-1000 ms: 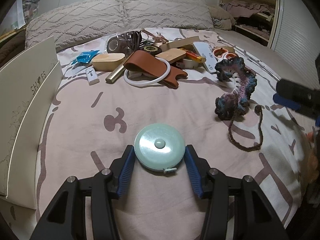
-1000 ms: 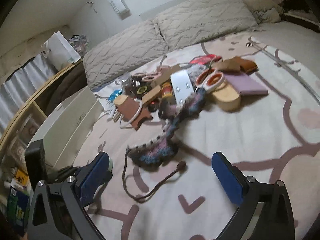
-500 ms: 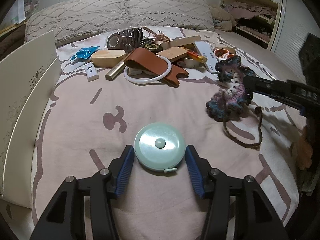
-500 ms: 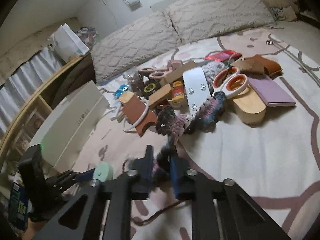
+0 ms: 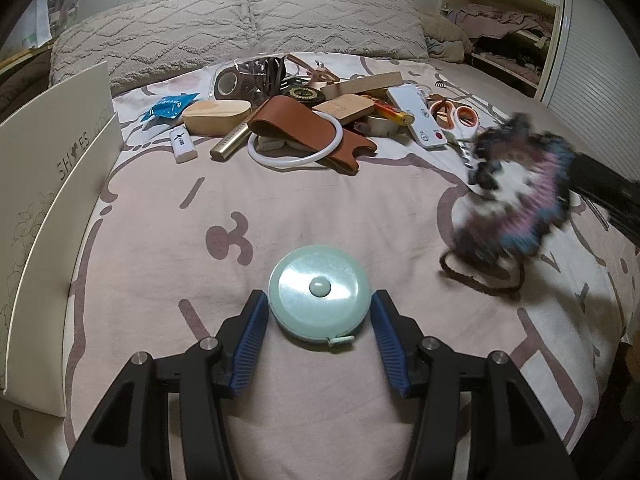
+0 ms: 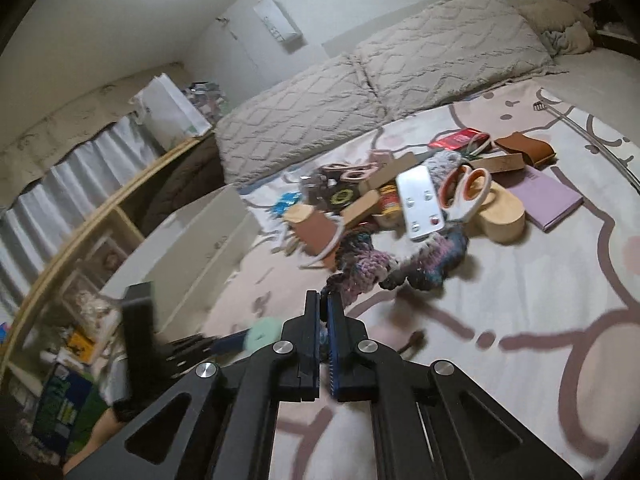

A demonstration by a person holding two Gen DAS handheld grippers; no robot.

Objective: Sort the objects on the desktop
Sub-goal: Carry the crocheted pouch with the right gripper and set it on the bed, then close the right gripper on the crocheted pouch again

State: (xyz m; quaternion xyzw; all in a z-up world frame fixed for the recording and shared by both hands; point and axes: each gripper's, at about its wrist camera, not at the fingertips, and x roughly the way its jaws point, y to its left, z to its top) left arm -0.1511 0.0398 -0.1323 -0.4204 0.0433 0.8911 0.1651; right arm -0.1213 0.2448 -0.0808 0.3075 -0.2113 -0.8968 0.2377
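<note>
Pink bedding (image 5: 168, 240) with brown cartoon lines is covering a bed, and two grey quilted pillows (image 5: 240, 24) are lying at its far end. Near the middle of the bed a pile of small desktop things is sitting: a brown leather piece (image 5: 304, 128) with a white ring (image 5: 294, 152) around it, a wooden case (image 5: 216, 116), a blue packet (image 5: 170, 106), a white remote (image 5: 416, 116) and orange-handled scissors (image 5: 454, 114). A white shoe box (image 5: 52, 184) is standing at the left edge of the bed. The left gripper (image 5: 318, 326) is resting low over the bedding and its blue pads are sitting at both sides of a round mint-green tape measure (image 5: 318, 290), which is lying flat on the bed; the pads are very close to its rim, but whether they are pressing it I cannot tell. The right gripper (image 6: 323, 320) is clenched, its two fingers nearly touching, and it is pinching one end of a crocheted yarn piece (image 6: 400, 264) in purple, blue and white. In the left wrist view this yarn piece (image 5: 516, 196) is looking blurred and partly raised above the bedding at the right side, with its brown cord (image 5: 480, 276) trailing down on the bed. The yarn piece is lying just before the pile, close to the remote and the scissors.
</note>
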